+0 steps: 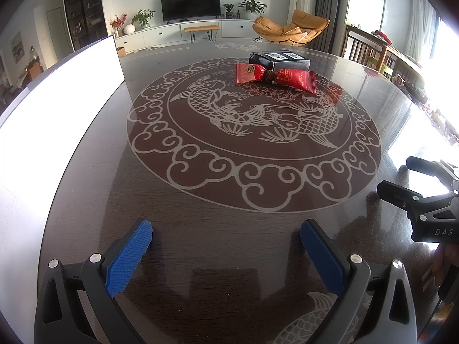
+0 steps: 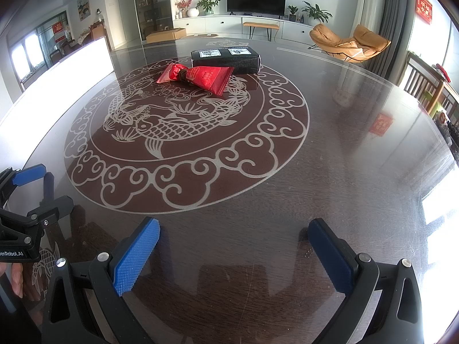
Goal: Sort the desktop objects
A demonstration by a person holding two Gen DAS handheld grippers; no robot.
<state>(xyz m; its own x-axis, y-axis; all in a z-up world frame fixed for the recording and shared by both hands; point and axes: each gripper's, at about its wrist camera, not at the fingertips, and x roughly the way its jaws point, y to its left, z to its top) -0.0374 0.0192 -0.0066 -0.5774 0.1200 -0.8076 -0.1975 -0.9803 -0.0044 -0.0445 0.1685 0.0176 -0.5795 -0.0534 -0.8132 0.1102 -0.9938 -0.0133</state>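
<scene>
A red packet [image 1: 276,78] [image 2: 198,78], cinched in the middle by a dark band, lies on the far part of the dark round table [image 1: 229,243] [image 2: 330,172]. A black box [image 1: 279,60] [image 2: 226,57] with white labels lies just behind it, touching or nearly so. My left gripper [image 1: 226,239] is open and empty, low over the near table, far from both. My right gripper [image 2: 233,239] is open and empty too. Each gripper shows at the edge of the other's view, the right one [image 1: 401,177] and the left one [image 2: 43,183].
A bright white panel [image 1: 57,100] [image 2: 57,86] stands at the table's left edge. A fish and cloud pattern [image 1: 252,132] is etched in the tabletop. Chairs [image 2: 424,91] stand at the right; a living room with a TV lies beyond.
</scene>
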